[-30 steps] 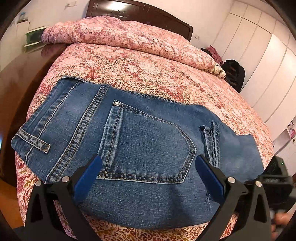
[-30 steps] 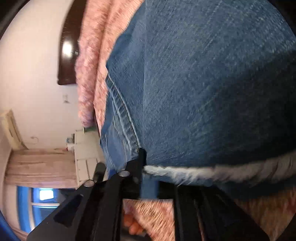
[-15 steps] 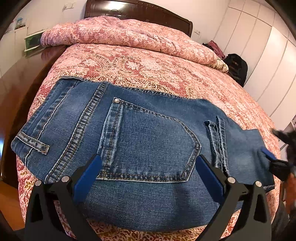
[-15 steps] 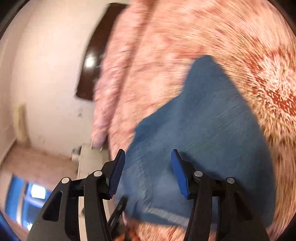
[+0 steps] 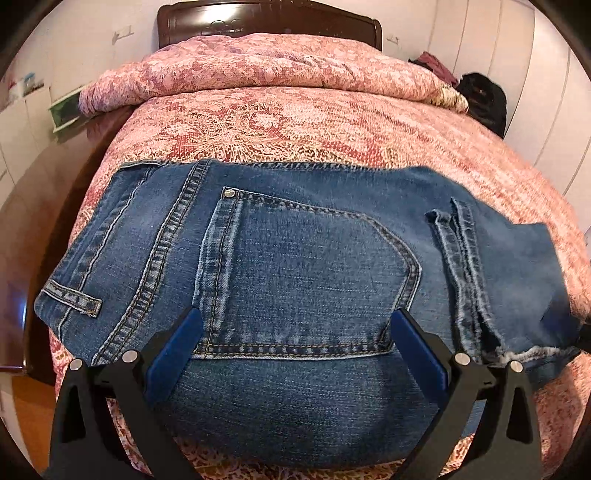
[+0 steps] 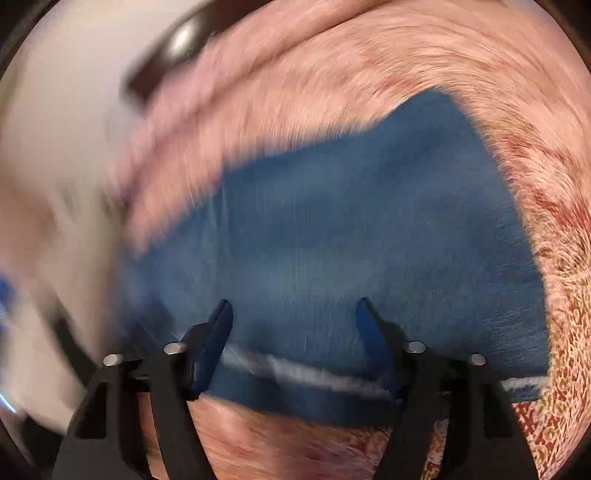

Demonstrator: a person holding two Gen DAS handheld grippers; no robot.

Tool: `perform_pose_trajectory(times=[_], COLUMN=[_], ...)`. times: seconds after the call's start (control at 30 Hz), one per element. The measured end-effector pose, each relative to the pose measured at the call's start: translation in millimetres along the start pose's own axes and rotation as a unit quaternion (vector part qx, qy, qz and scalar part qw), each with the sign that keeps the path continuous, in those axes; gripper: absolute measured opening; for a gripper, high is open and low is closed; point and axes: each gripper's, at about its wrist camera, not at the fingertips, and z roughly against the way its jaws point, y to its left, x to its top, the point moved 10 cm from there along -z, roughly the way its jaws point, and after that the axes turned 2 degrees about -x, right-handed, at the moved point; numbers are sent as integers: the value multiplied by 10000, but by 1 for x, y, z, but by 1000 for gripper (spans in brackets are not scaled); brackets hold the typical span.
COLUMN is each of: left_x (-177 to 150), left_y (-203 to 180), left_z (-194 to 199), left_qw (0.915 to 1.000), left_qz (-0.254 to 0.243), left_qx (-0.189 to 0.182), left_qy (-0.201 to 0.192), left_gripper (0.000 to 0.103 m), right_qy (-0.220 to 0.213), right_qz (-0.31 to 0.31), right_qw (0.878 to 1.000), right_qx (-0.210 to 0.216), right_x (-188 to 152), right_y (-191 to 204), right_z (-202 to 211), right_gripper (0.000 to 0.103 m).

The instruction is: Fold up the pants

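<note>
Left tongs (image 5: 295, 332) spread wide and empty, hovering just over the near edge of the jeans (image 5: 303, 266), blue pads either side of the back pocket (image 5: 306, 280). Right tongs (image 6: 293, 325) parted too, gripping nothing, though a second ago clamped on the frayed hem (image 6: 303, 371); half a second ago already let go. Hem now down flat on the denim, leg end laid over the seat, so the fold across the length looked done. Right view badly smeared, so the tongs were likely swinging away; exact height over the cloth impossible to tell.

Jeans lying folded near the foot of the bed (image 5: 332, 122), waistband to the left with a belt loop (image 5: 72, 298) showing, doubled hems (image 5: 461, 266) stacked at the right. Left view squared up to the bundle compared with a second ago, pocket now centred between the pads.

Farther off, a rolled quilt (image 5: 266, 74) across the head of the bed, then the dark headboard (image 5: 266, 16). Black bag (image 5: 484, 99) at far right.

Judged next: one more fold to halve the bundle, or done. Thick denim likely to spring open if not pressed.
</note>
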Motion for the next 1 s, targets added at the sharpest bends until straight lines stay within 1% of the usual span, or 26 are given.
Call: perform_pose_trajectory(times=[0.03, 0.07, 0.1, 0.13, 0.17, 0.23, 0.3, 0.33, 0.37, 0.4, 0.43, 0.47, 0.5, 0.53, 0.57, 0.6, 0.63, 0.67, 0.73, 0.77, 0.8, 0.83, 0.87, 0.9, 0.93, 1.0], left_x=[0, 0, 0, 0, 0, -1, -4, -5, -8, -9, -10, -13, -14, -15, -16, -18, -20, -20, -19, -19, -19, -21, -26, -29, -29, -29], left_y=[0, 0, 0, 0, 3, 15, 32, 42, 57, 63, 70, 77, 80, 81, 82, 81, 85, 87, 96, 97, 98, 99, 103, 103, 105, 106], left_z=[0, 1, 3, 7, 13, 27, 49, 58, 65, 65, 66, 64, 62, 61, 60, 60, 58, 57, 62, 63, 64, 62, 58, 58, 59, 61], left_qw=[10000, 10000, 10000, 9999, 9997, 9981, 9893, 9832, 9716, 9629, 9509, 9346, 9243, 9200, 9132, 9038, 8911, 8846, 8650, 8609, 8595, 8617, 8681, 8671, 8638, 8598], left_qz=[-19, -17, -11, 8, 79, 434, 1078, 1366, 1807, 2047, 2347, 2719, 2937, 3038, 3175, 3333, 3566, 3704, 4088, 4175, 4204, 4201, 4226, 4262, 4310, 4363], left_qx=[13, -3, -46, -120, -188, -348, -976, -1213, -1522, -1754, -2012, -2287, -2434, -2470, -2550, -2676, -2798, -2826, -2898, -2893, -2891, -2834, -2597, -2572, -2602, -2631], left_qy=[15, 32, 57, 98, 154, 250, 86, -27, -104, -111, -128, -158, -163, -158, -179, -207, -214, -206, -265, -292, -295, -266, -177, -166, -217, -329], left_gripper=[101, 101, 101, 101, 101, 101, 101, 101, 101, 101, 101, 101, 101, 101, 101, 101, 101, 100, 100, 100, 100, 100, 100, 100, 100, 100], right_qy=[-223, -325, -315, -271, -274, -311, -313, -302, -299, -287, -283, -282, -285, -289, -292, -292, -292, -293, -292, -294, -294, -294, -291, -292, -293, -293], right_qz=[688, 1148, 1245, 1239, 1241, 1149, 1130, 1167, 1201, 1256, 1288, 1300, 1287, 1278, 1274, 1274, 1280, 1277, 1272, 1273, 1274, 1275, 1280, 1279, 1278, 1273], right_qw=[9968, 9907, 9880, 9880, 9882, 9903, 9912, 9909, 9904, 9895, 9889, 9887, 9890, 9892, 9893, 9893, 9892, 9892, 9893, 9893, 9893, 9893, 9893, 9893, 9893, 9895], right_qx=[-341, -649, -857, -882, -858, -712, -610, -607, -619, -658, -689, -693, -675, -659, -648, -647, -655, -651, -644, -645, -647, -645, -638, -638, -636, -627], right_x=[-5, -9, -7, -5, -6, -4, -5, -5, -17, -17, -20, -24, -24, -23, -25, -25, -24, -24, -23, -23, -23, -23, -23, -23, -23, -23], right_y=[9, 16, 20, 22, 18, 15, 16, 18, 15, 15, 17, 16, 16, 15, 15, 15, 15, 17, 16, 15, 16, 16, 16, 16, 16, 15], right_z=[-2, -7, -11, -15, -13, -11, -8, -9, -2, -4, -3, 2, 2, 2, 4, 4, 3, 2, 2, 2, 2, 2, 1, 1, 2, 2], right_gripper=[73, 73, 77, 80, 80, 81, 85, 87, 88, 89, 89, 90, 89, 89, 89, 89, 90, 89, 90, 90, 90, 90, 90, 90, 90, 90])
